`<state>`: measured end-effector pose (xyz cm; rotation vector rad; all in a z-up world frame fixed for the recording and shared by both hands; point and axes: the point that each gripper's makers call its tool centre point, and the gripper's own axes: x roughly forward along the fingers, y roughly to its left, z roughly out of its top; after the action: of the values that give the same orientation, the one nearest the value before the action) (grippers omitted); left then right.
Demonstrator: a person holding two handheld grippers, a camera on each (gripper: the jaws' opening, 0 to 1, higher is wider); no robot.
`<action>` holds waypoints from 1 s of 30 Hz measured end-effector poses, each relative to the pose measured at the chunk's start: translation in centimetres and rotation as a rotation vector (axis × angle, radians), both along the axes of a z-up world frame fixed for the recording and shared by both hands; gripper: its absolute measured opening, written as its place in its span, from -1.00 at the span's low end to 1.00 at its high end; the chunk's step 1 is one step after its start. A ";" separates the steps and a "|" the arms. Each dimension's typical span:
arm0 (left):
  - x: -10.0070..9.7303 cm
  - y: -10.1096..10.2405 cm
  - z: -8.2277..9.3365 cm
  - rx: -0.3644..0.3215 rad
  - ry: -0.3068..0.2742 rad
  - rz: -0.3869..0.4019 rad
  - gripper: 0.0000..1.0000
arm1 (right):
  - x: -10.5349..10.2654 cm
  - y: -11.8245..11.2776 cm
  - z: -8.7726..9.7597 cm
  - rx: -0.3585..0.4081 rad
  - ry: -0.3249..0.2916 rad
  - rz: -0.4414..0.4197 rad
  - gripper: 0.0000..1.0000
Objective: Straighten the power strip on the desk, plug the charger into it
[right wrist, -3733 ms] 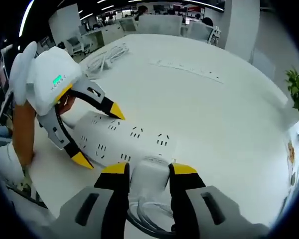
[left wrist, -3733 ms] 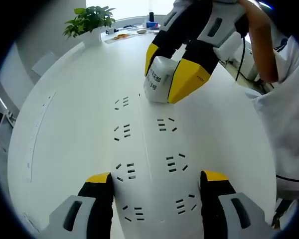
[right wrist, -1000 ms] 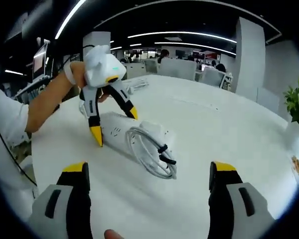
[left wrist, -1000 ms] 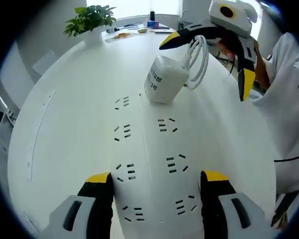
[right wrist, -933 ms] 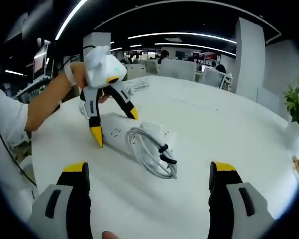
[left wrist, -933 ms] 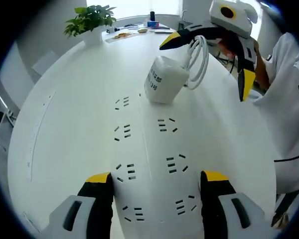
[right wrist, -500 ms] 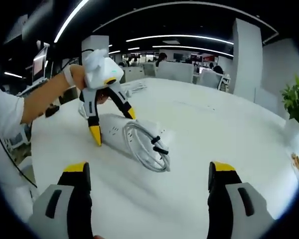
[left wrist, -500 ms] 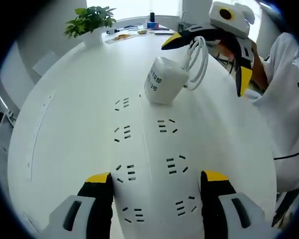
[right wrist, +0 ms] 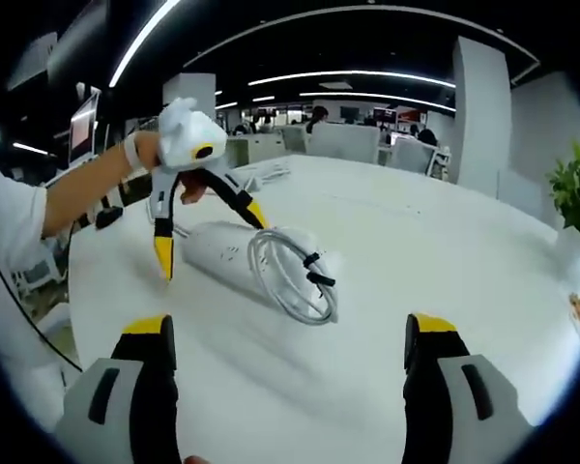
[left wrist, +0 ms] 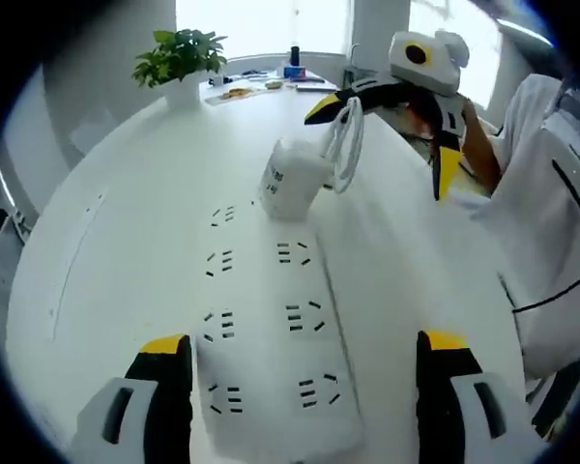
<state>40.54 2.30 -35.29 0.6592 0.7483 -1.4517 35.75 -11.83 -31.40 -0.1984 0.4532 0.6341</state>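
1. In the left gripper view, the left gripper (left wrist: 295, 358) is now standing with its jaws spread wider apart than half a second ago, each yellow tip clear of the power strip (left wrist: 266, 333) lying between them; earlier the tips were sitting close against its sides. It is gripping nothing and touching nothing that I can make out, so I judge the bracing of the strip to be over. The strip is running straight ahead from between the jaws across the white desk (left wrist: 116, 222), and the charger (left wrist: 292, 181) is standing seated at its far end with its coiled cable (left wrist: 345, 145) looped on top (the plug-in looks done, though the prongs themselves are hidden). Beyond the charger, the right gripper (left wrist: 379, 135) is hanging spread wide, off the charger.

2. In the right gripper view, the right gripper (right wrist: 285, 338) is holding its jaws fully apart with nothing between them, as it was a second ago, well back from the charger (right wrist: 304, 246) ahead. The power strip (right wrist: 217, 246) is lying ahead and to the left, and the left gripper (right wrist: 205, 222) is straddling its far end, now lifted a little and looser than before (both hands seem to be letting go).
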 end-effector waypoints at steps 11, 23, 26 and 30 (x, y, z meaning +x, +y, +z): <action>-0.6 1.3 2.3 -0.139 -0.076 0.128 0.93 | -0.7 0.2 0.0 0.027 -0.006 0.016 0.91; -6.9 -0.2 7.1 -0.485 -0.045 0.220 0.93 | -0.9 0.5 0.6 0.004 -0.030 0.042 0.89; -7.3 0.4 7.3 -0.510 -0.083 0.300 0.93 | -1.5 0.3 0.8 0.004 -0.033 0.043 0.88; -7.5 1.8 7.8 -0.565 -0.061 0.472 0.93 | -2.0 0.2 1.4 0.010 -0.046 0.039 0.88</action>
<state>33.01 4.06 -27.51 0.0781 0.3769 -1.1194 33.72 -11.65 -30.04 -0.2127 0.4030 0.6688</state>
